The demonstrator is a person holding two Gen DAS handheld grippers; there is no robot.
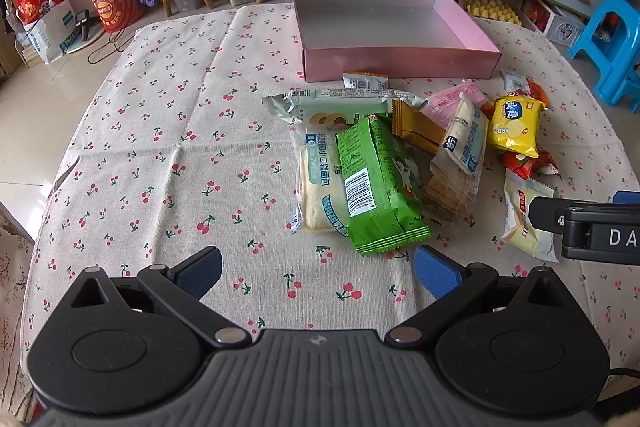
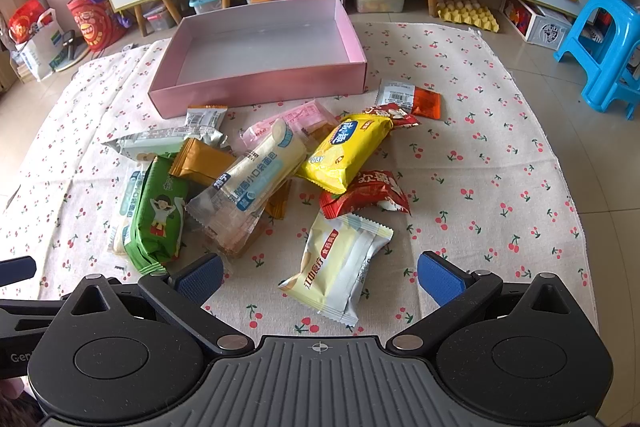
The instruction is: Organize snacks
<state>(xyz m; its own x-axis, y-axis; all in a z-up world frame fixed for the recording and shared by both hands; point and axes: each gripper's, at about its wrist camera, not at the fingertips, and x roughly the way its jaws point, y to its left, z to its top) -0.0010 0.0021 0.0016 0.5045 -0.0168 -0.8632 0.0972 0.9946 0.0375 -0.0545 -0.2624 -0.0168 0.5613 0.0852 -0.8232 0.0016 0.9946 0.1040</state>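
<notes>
Free room and obstacles. The pink box [image 2: 256, 89] is seen open-topped with nothing inside; its near wall is crowded by a small orange-edged packet [image 2: 206, 119]. Bare cloth [image 1: 168, 155] is left on the pile's left, and more on its right. The snack pile [image 2: 248, 171] is overlapped, with scant gaps between packets.

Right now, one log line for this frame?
stage: not started | left gripper: open, holds nothing | right gripper: open, over cream packet | pink box: no snacks inside | snack pile: on cloth
</notes>
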